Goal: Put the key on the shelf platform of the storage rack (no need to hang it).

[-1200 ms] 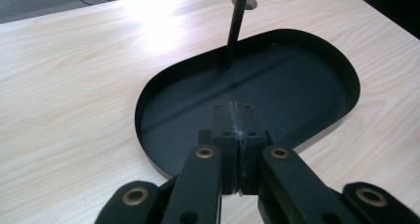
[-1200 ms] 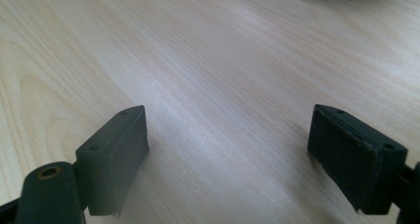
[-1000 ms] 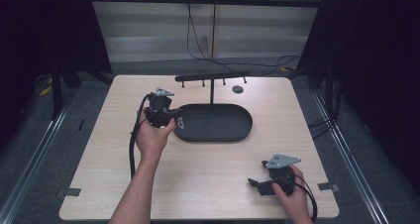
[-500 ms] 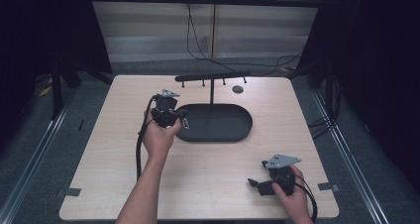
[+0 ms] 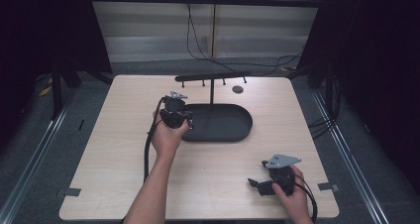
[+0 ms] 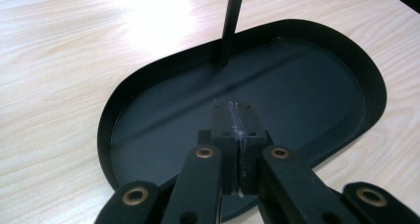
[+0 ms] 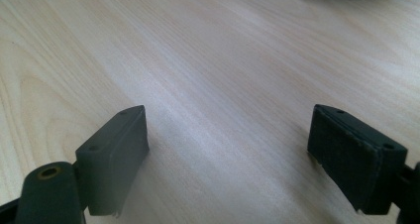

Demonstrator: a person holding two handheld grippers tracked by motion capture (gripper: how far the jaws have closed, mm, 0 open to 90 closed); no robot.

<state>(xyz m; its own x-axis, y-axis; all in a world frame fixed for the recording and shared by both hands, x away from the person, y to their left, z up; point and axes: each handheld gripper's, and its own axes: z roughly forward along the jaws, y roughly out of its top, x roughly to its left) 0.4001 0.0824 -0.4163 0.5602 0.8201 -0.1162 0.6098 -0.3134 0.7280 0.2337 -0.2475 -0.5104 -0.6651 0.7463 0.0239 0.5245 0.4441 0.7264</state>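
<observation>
Left gripper (image 5: pixel 184 119), clenched empty, hovers over the black tray (image 5: pixel 233 130); right gripper (image 5: pixel 257 184), released, rests on the pale wooden table (image 5: pixel 109 149)

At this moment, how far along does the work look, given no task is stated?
Barely started, it seems. The black tray with its T-shaped stand holds nothing. The left gripper, shut and empty, hovers over the tray's near end. The right gripper sits open above bare table. Any handling is left to do.

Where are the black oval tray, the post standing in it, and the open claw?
tray (image 6: pixel 124 92): left gripper view, on its raised rim.
post (image 6: pixel 232 21): left gripper view, on its shaft.
right claw (image 7: pixel 228 159): right gripper view, midway between its fingertips.
</observation>
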